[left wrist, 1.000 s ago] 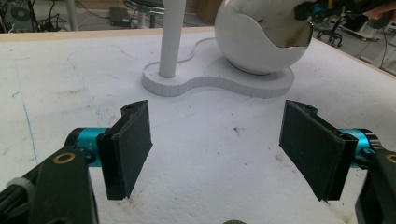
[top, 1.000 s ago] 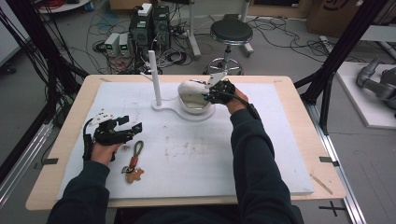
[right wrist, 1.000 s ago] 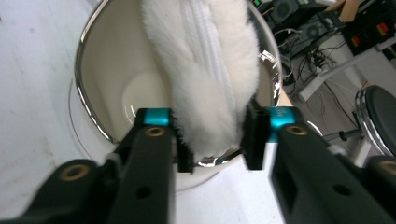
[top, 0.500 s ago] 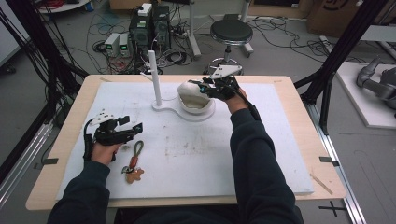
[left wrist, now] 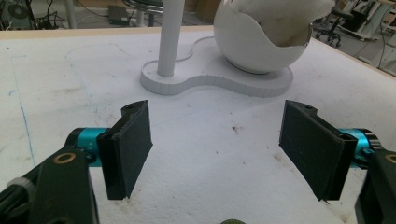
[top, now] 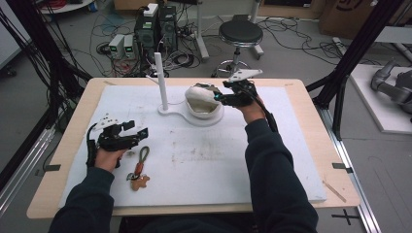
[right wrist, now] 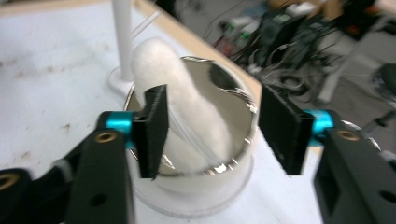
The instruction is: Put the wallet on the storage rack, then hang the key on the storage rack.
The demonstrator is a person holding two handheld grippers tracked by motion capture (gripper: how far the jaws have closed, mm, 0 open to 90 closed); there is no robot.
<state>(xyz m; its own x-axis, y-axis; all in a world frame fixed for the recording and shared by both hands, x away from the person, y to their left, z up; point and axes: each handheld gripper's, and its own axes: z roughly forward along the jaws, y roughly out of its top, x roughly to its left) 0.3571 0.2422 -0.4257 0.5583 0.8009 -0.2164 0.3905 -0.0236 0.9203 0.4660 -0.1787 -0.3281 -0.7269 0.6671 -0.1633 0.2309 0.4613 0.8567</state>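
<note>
One white wool-like wad (right wrist: 187,121) now rests in the egg-shaped bowl (top: 204,99) at the bench's far side; the right hand-held gripper (top: 224,97), its jaws just opened and empty, lifts clear. The left hand-held gripper (top: 138,130) waits open, empty.

On the white mat (top: 204,160) there's one white stand (top: 192,112) carrying one upright post (top: 161,80) and one egg-shaped bowl (top: 201,103); one white fluffy piece (right wrist: 187,107) sits in that bowl. Nearer the mat's front-left lies one keychain (top: 138,172); two grippers, left (top: 127,137) and right (top: 224,93).
</note>
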